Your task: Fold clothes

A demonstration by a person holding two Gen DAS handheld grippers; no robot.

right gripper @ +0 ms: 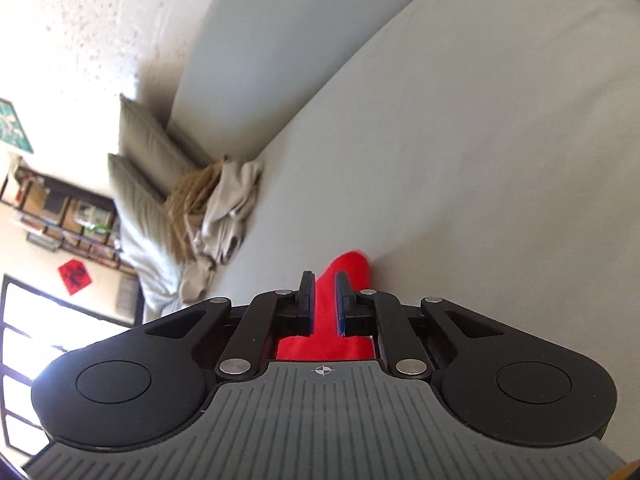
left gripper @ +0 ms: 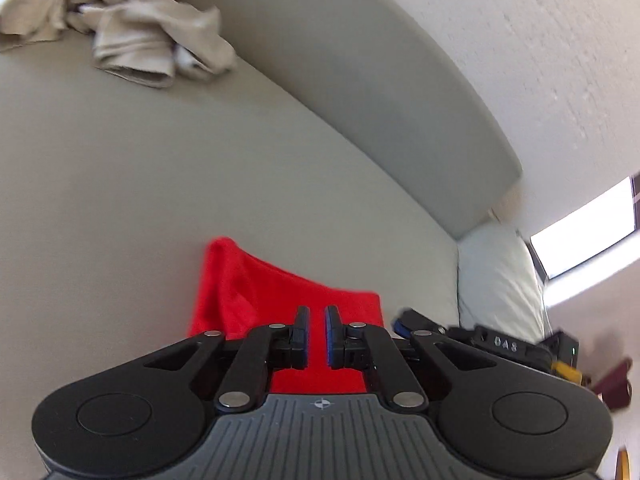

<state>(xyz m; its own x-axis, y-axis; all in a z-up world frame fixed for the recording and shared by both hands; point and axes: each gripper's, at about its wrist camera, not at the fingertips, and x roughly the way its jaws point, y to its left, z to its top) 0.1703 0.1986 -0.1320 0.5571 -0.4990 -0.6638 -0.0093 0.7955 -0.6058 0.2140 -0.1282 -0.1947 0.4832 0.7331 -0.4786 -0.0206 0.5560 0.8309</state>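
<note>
Two grippers, left gripper (left gripper: pixel 317 312) and right gripper (right gripper: pixel 323 280), hover with fingers narrowly apart, gripping nothing, over a red garment (left gripper: pixel 256 280) on the grey bed (left gripper: pixel 120 200); beige clothes (left gripper: pixel 132 36) heaped by the textured wall (left gripper: pixel 520 40).

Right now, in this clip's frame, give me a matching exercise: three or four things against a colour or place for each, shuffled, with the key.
Things:
1. cloth under the left hand-held gripper
2. heap of clothes
3. pillows
4. bed sheet

Descriptions:
A. crumpled, beige, far along the bed
B. plain grey, spread flat
C. bright red
D. leaning at the wall end of the bed

Pairs: 1-C, 2-A, 3-D, 4-B
</note>
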